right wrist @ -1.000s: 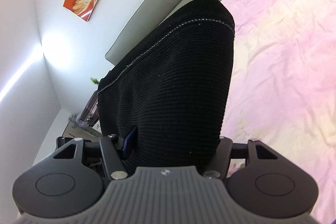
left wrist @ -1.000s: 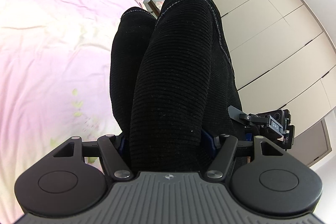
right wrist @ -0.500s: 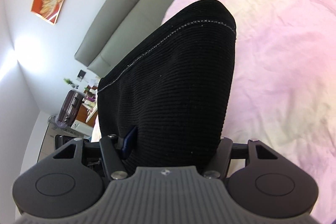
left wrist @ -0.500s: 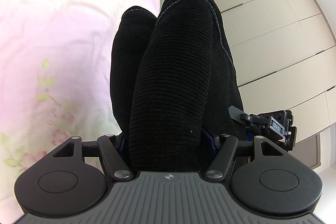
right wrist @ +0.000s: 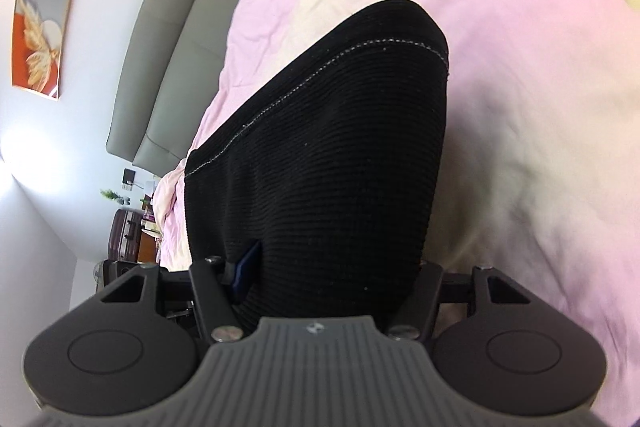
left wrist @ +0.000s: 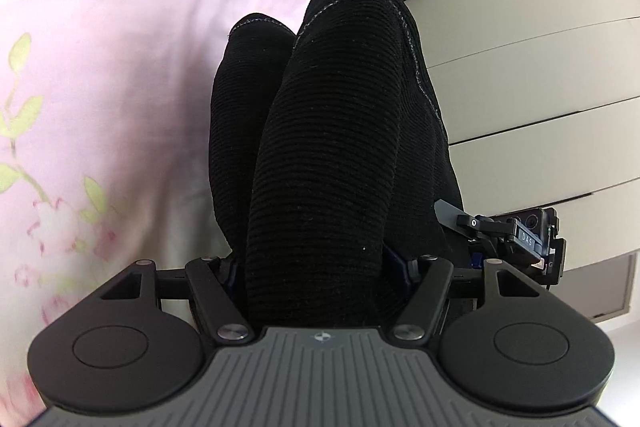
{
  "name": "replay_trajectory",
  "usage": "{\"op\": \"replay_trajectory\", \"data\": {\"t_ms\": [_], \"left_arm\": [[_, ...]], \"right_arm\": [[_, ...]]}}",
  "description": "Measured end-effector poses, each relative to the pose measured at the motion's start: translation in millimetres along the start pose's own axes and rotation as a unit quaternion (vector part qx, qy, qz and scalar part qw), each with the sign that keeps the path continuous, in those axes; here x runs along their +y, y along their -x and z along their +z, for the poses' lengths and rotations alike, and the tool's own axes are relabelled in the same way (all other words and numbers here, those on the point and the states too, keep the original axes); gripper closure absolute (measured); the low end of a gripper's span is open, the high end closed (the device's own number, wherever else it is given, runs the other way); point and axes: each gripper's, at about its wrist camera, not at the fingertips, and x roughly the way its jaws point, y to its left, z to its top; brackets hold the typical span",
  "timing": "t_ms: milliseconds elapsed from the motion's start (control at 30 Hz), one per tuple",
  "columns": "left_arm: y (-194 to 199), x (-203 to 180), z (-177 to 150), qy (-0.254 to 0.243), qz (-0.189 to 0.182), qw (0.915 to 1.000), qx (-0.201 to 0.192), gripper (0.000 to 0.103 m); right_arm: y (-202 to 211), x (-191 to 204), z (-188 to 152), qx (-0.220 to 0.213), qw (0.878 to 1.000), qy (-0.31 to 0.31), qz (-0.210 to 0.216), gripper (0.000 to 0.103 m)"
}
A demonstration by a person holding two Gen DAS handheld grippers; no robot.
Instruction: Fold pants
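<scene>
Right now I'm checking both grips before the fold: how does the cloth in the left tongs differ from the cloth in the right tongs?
The left tongs hold two bunched layers of the black pants; the right tongs hold what looks like one broad flap. Behind the left are cupboard doors, behind the right the headboard. Both are shut on ribbed black cloth over the pink bedsheet.

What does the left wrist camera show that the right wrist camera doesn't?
Only the left view shows the beige cupboard doors and the other claw's camera mount beside the cloth. Only the right view shows the grey headboard, an orange wall picture and a dark suitcase. Both show the black pants bunched between the claw's fingers, left claw and right claw alike, above the pink bedsheet.
</scene>
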Motion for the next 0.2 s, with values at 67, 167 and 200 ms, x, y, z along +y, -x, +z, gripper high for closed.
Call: {"op": "replay_trajectory", "data": {"t_ms": [67,167,200], "left_arm": [[-10,16,3,0.003,0.016,0.9999,0.006,0.026],[-24,48,0,0.014,0.012,0.9998,0.01,0.023],[-22,54,-2,0.019,-0.001,0.9998,0.005,0.024]], "right_arm": [[-23,-13,-2,-0.001,1.0,-0.013,0.004,0.043],[-44,-49,-17,-0.008,1.0,-0.014,-0.006,0.029],[-46,-54,-22,-0.017,1.0,-0.015,0.006,0.028]]}}
